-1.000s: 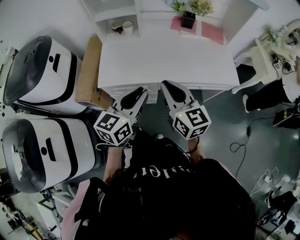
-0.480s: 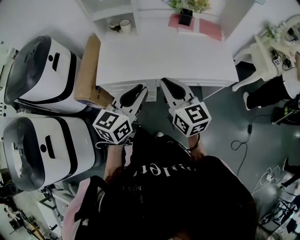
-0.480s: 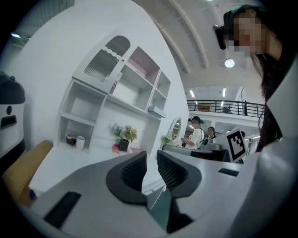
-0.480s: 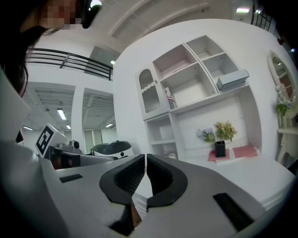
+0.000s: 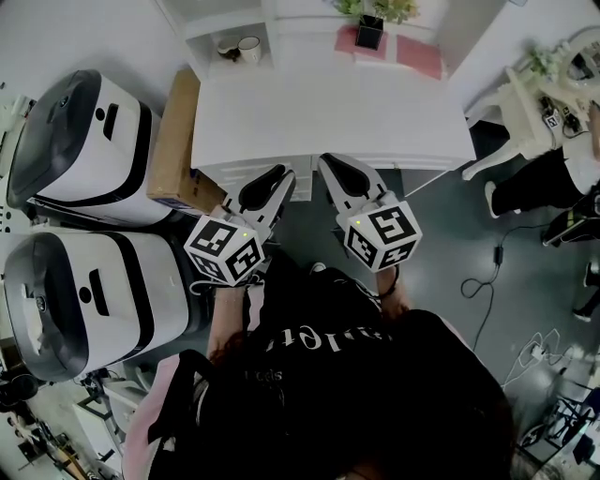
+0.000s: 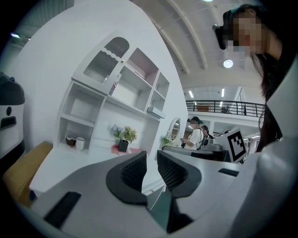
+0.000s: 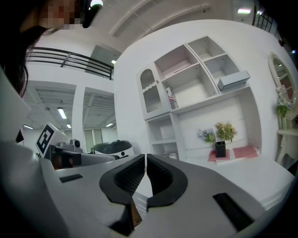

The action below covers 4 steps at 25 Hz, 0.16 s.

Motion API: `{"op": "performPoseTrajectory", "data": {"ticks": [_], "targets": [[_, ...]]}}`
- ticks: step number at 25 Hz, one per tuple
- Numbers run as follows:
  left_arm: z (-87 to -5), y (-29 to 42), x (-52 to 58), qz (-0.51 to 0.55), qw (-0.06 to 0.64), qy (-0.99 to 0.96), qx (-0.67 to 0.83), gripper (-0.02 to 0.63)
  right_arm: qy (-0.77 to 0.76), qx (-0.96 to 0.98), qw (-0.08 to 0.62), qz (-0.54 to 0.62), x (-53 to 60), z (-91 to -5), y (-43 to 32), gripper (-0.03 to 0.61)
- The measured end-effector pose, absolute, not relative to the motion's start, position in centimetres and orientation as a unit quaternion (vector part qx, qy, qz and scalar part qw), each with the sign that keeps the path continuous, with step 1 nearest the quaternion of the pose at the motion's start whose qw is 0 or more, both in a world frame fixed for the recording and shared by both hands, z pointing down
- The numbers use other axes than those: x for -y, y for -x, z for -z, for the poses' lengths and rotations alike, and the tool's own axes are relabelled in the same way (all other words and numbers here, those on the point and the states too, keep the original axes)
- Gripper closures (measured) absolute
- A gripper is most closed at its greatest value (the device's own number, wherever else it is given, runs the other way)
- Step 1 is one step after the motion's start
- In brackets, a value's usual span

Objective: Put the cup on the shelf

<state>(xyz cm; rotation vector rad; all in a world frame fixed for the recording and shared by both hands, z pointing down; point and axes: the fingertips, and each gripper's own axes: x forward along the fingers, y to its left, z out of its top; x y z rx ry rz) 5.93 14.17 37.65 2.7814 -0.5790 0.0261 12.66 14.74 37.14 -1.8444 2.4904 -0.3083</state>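
A white cup (image 5: 249, 49) stands in the lowest cubby of the white shelf unit (image 5: 225, 23) behind the table, beside a small brown thing; in the left gripper view the cup (image 6: 80, 143) sits far ahead at the left. My left gripper (image 5: 277, 180) and right gripper (image 5: 330, 169) hover side by side over the floor at the table's near edge, well short of the cup. Both are shut with nothing between the jaws, as the left gripper (image 6: 150, 161) and right gripper (image 7: 145, 160) show in their own views.
The white table (image 5: 328, 112) lies between me and the shelf. A potted plant (image 5: 375, 28) and pink mats (image 5: 419, 61) sit at its back. A cardboard box (image 5: 178, 141) and two big white-and-black machines (image 5: 89, 150) stand left. A seated person (image 5: 553, 183) and floor cables (image 5: 487, 281) are right.
Both grippers stay shut and nearly still. The view has drifted a little, so the table and shelf sit slightly higher in the frame.
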Motion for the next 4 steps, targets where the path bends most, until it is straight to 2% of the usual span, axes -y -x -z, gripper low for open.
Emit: {"op": "performPoseTrajectory", "data": {"ticks": [4], "targets": [[-37.61, -5.68, -14.34, -0.008, 0.148, -0.968, 0.202, 0.529, 0.591, -0.801, 0.014, 0.098, -14.92, -37.23, -12.39, 0.525]]}}
